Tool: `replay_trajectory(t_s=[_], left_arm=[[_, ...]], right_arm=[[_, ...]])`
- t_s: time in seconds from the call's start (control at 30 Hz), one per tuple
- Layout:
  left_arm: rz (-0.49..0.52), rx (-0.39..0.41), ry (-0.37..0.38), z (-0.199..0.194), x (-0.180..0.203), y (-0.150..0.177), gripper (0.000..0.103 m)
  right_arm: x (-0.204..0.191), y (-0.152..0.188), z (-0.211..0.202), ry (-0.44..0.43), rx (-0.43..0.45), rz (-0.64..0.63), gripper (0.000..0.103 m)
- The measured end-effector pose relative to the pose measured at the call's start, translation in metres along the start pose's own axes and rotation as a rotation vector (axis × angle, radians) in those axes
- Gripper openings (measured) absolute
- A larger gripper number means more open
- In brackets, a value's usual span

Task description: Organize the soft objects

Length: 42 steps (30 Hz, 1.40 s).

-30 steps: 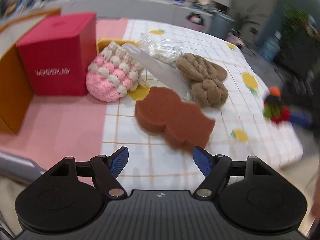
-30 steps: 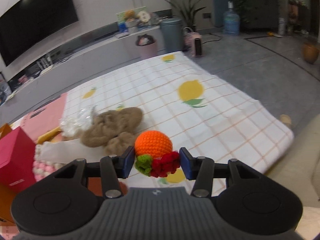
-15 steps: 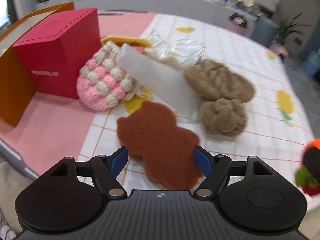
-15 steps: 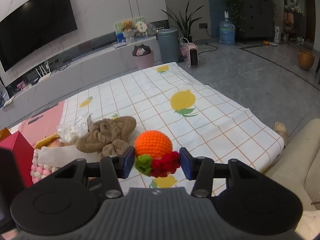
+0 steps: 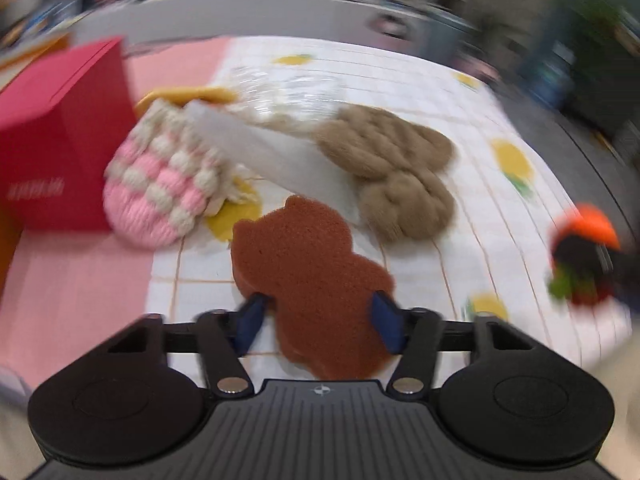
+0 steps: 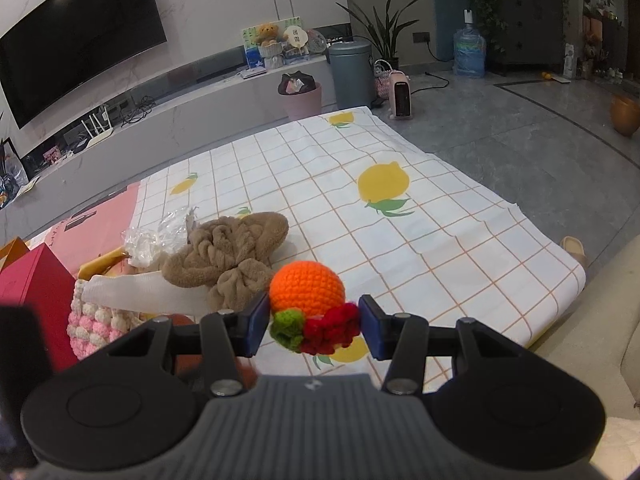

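A brown bear-shaped sponge [image 5: 308,276] lies on the lemon-print cloth [image 5: 472,248]. My left gripper [image 5: 318,320] is open, its blue fingertips on either side of the sponge's near end. Behind it lie a tan braided plush [image 5: 396,168], a white pouch [image 5: 280,156], a pink and cream crochet bag [image 5: 160,188] and crinkled plastic wrap [image 5: 288,92]. My right gripper [image 6: 314,326] is shut on an orange crochet fruit [image 6: 306,292] with green and red trim, held above the cloth; it shows at the right of the left wrist view [image 5: 580,256].
A red box [image 5: 52,152] stands at the left on a pink mat [image 5: 72,292], with an orange box edge [image 6: 12,248] beside it. The cloth's right edge [image 6: 568,292] drops to the floor. A TV console, bins and plants stand beyond the table.
My left gripper has moved forward and down so its fingertips now flank the brown sponge. My right gripper has kept its hold on the orange fruit and barely moved.
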<state>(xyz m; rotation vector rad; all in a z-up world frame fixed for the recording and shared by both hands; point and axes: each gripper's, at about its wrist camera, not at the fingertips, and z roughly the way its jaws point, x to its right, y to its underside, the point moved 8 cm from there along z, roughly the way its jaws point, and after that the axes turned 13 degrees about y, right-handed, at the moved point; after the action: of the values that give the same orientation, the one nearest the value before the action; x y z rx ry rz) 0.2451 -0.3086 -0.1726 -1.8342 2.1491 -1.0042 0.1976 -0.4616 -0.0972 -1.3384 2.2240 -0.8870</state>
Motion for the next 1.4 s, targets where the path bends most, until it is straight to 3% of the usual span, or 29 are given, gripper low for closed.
replay_trajectory(t_s=[0.1, 0.2, 0.33, 0.4, 0.5, 0.6, 0.77, 1.07, 1.27, 1.4], left_arm=[[0.153, -0.066, 0.045, -0.017, -0.011, 0.008, 0.048], [0.257, -0.147, 0.12, -0.026, -0.023, 0.015, 0.048], [0.333, -0.245, 0.238, -0.029, -0.037, 0.017, 0.051], [0.302, -0.272, 0.239, -0.03, -0.044, 0.014, 0.055], [0.175, -0.275, 0.194, -0.034, -0.05, 0.008, 0.073], [0.114, -0.238, 0.13, -0.039, -0.046, 0.003, 0.074], [0.137, -0.275, 0.112, -0.031, -0.019, 0.007, 0.078], [0.224, -0.239, -0.084, -0.016, -0.009, 0.01, 0.078], [0.177, -0.222, -0.081, -0.019, -0.013, 0.006, 0.078], [0.216, -0.222, -0.078, -0.012, -0.014, 0.006, 0.088]], right_arm=[[0.0, 0.0, 0.0, -0.001, -0.002, 0.003, 0.048], [-0.002, 0.0, -0.001, -0.002, 0.001, -0.004, 0.048], [-0.007, -0.001, -0.002, -0.011, 0.002, -0.018, 0.048], [-0.009, -0.001, -0.002, -0.013, 0.0, -0.021, 0.048], [-0.011, 0.0, 0.0, -0.017, -0.007, -0.023, 0.048], [-0.012, 0.003, 0.006, -0.025, -0.033, -0.022, 0.048], [-0.015, 0.007, 0.01, -0.022, -0.056, -0.028, 0.048], [-0.02, 0.012, 0.018, -0.055, -0.095, -0.033, 0.048], [-0.02, 0.012, 0.017, -0.067, -0.091, -0.031, 0.048], [-0.021, 0.012, 0.018, -0.065, -0.097, -0.038, 0.049]])
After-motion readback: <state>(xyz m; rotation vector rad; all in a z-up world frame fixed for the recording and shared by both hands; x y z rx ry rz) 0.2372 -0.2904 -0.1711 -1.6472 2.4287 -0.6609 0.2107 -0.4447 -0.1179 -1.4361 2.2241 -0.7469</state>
